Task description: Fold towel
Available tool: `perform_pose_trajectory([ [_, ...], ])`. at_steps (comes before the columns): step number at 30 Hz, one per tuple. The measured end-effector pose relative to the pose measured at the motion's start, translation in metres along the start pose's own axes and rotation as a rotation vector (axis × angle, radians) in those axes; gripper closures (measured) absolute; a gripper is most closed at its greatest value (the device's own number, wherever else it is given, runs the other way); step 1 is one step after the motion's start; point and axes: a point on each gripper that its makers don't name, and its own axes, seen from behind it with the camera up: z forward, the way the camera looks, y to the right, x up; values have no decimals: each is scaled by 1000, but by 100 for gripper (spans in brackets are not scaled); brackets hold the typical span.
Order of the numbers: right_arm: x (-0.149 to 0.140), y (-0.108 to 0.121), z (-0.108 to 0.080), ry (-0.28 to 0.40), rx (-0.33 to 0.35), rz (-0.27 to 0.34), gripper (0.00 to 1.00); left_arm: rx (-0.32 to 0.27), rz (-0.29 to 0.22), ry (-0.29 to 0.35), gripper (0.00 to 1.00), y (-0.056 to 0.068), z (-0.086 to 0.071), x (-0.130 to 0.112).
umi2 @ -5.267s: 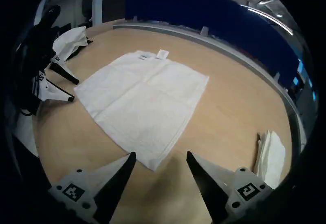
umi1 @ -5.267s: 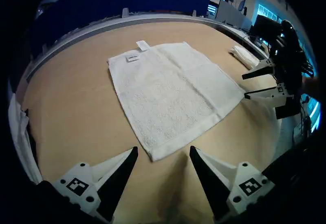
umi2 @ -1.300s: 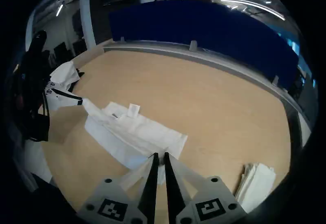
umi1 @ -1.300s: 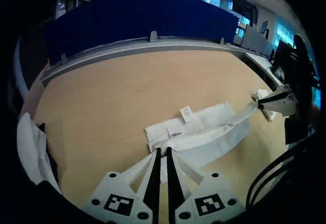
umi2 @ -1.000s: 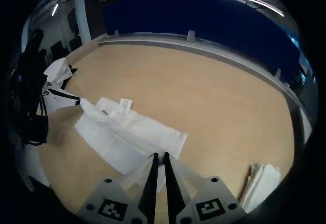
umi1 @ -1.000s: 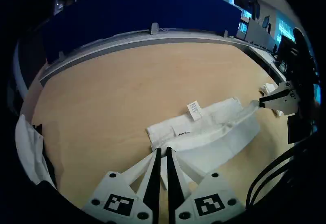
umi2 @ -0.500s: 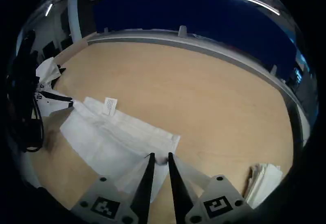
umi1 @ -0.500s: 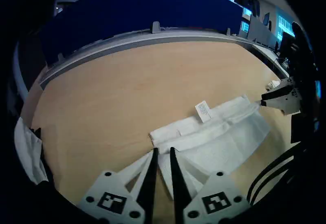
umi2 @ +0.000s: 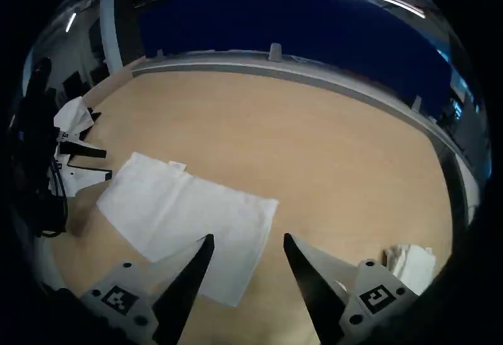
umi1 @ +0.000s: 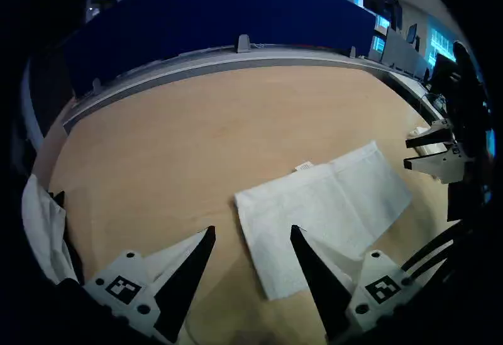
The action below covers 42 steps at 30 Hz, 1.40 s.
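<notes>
In the left gripper view, a spare white cloth (umi1: 39, 232) hangs at the far left edge. My left hand-held gripper (umi1: 251, 232) sits at bottom centre, fingers spread and holding nothing. The towel (umi1: 327, 203) lies right of centre, flat on the wooden surface (umi1: 188, 125) and folded double, with its care tag (umi1: 304, 166) peeking out at the far edge. At the right edge my right hand-held gripper (umi1: 427, 151) is also spread and empty, just off the towel's end.

In the right gripper view, that left hand-held gripper (umi2: 85, 161) shows at mid-left. The towel (umi2: 182, 216) runs from there towards the bottom centre, where the right hand-held gripper (umi2: 247, 244) stands spread above its near edge. Another folded cloth (umi2: 412, 260) lies lower right.

My worry is the next pinch. If I catch only the upper layer, the two will peel apart and undo the fold. The surface looks smooth, so I judge a dragged corner could slide the whole towel and skew its edges. A low sweep at either side could also snag the spare cloths.
</notes>
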Motion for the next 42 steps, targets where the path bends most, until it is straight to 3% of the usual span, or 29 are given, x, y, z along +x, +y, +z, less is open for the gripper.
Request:
perform_pose_trajectory([
  [14, -17, -7, -18, -8, 1, 0, 12, 22, -27, 3, 10, -6, -22, -11],
  [27, -50, -14, -33, -37, 4, -16, 12, 43, -71, -21, 10, -10, -56, -49],
  [38, -65, -15, -25, -64, 19, -49, 17, 58, -111, -18, 10, -14, -76, -59],
  [42, -72, -15, -19, -80, 26, -60, 27, 65, -124, -18, 10, -16, -84, -64],
])
